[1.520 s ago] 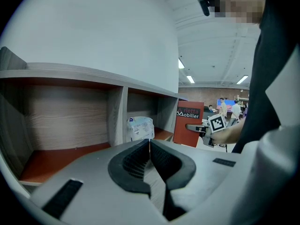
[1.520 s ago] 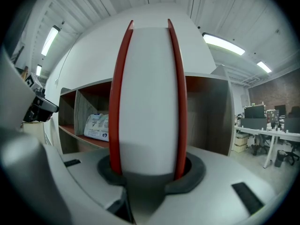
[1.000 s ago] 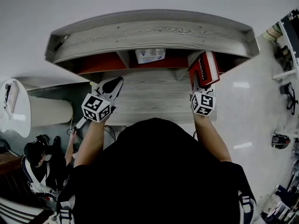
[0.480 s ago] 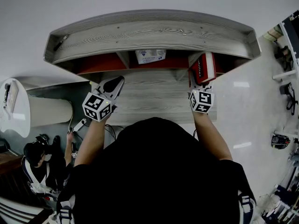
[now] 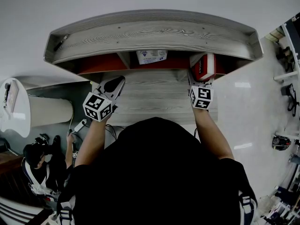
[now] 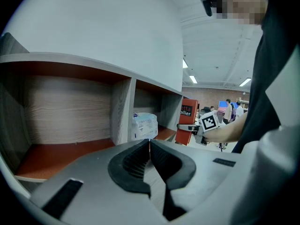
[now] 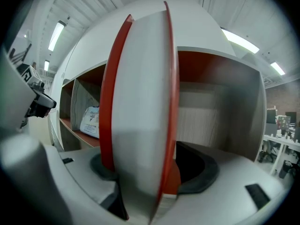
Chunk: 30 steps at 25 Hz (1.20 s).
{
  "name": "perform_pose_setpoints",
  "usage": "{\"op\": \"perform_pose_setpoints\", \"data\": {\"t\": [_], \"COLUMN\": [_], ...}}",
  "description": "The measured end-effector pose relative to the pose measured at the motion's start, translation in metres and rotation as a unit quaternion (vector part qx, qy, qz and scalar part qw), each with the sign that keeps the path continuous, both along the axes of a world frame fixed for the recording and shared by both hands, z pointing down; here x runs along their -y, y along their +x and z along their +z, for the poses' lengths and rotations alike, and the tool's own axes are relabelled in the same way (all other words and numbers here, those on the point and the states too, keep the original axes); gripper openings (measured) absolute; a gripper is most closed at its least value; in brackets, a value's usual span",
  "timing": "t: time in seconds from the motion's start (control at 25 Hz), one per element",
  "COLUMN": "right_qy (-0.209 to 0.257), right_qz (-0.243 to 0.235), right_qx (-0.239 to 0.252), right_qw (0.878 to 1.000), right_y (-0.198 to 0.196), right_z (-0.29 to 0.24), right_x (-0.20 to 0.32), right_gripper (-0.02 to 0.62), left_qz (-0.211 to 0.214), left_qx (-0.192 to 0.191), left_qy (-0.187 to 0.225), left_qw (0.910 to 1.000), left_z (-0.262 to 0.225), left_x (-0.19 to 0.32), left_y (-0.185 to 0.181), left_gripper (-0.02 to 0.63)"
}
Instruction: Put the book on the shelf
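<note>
book (image 5: 205, 67) at shelf's (image 5: 154, 32) rt bay

Left tongs (image 5: 120, 80) closed; right tongs (image 5: 200, 81) just opening, book (image 5: 206, 65) between.

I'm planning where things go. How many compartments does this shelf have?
3. The left compartment, the middle compartment with a white packet, and the right compartment, where the red book is. None seem hidden.

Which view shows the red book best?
Left gripper view: the red book stands upright at the right compartment of the shelf, cover and print visible. The head view shows only its top from above; the right gripper view, just its page edge filling the frame.
</note>
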State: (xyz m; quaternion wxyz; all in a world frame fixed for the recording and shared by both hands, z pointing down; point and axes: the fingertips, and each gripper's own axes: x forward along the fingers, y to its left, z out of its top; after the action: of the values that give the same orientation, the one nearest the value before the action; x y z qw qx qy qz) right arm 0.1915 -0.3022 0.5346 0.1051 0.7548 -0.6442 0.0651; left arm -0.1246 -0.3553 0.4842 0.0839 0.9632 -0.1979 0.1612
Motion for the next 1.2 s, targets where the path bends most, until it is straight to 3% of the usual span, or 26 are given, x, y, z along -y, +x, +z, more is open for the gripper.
{"op": "perform_pose_setpoints", "data": {"t": [1.2], "right_qy": [-0.024], "right_qz": [-0.023], "right_qx": [-0.007], "right_qw": [0.999], "right_y": [0.018], "right_z": [0.013], "right_x": [0.034], "right_gripper": [0.307], "left_qz": [-0.001], "left_qx": [0.007], "left_qy": [-0.003], "left_qw": [1.0], "left_z": [0.005], "left_x": [-0.001], "left_y": [0.001], "left_gripper": [0.025]}}
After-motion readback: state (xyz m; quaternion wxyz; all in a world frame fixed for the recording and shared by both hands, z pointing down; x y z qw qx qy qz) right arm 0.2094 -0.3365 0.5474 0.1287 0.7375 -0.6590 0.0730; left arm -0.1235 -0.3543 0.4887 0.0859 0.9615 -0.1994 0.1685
